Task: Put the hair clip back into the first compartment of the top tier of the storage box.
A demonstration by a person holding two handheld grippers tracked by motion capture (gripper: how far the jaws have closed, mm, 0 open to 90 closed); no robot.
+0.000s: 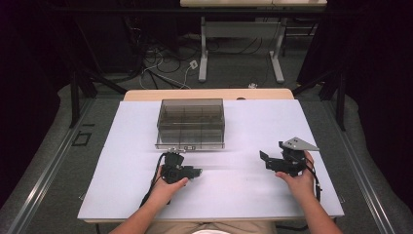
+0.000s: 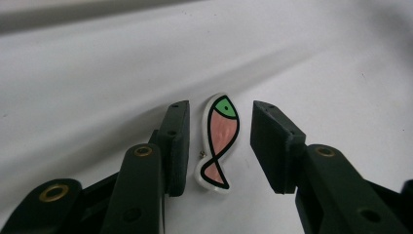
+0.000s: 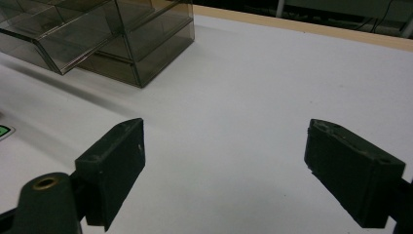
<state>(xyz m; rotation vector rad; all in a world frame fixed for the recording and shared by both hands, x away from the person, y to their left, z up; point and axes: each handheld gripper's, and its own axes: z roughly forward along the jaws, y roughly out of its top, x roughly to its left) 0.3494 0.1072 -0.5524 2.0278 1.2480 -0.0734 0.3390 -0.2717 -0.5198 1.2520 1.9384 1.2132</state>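
A small flat fish charm (image 2: 221, 139), pink with a green head and a white rim, lies on the white table (image 2: 97, 83). My left gripper (image 2: 220, 127) is open, one jaw on each side of the fish, and the left jaw is nearly against it. In the high view the left gripper (image 1: 187, 171) rests low on the table just in front of the box. My right gripper (image 3: 226, 141) is wide open with nothing between its jaws. It hovers over bare table at the right (image 1: 271, 162).
A smoky transparent drawer box (image 1: 191, 122) stands at the middle back of the table, with a drawer (image 3: 48, 41) pulled out toward me. A green-edged bit (image 3: 4, 131) peeks in at the left edge of the right gripper view. The table's wooden far edge (image 3: 302, 27) lies behind.
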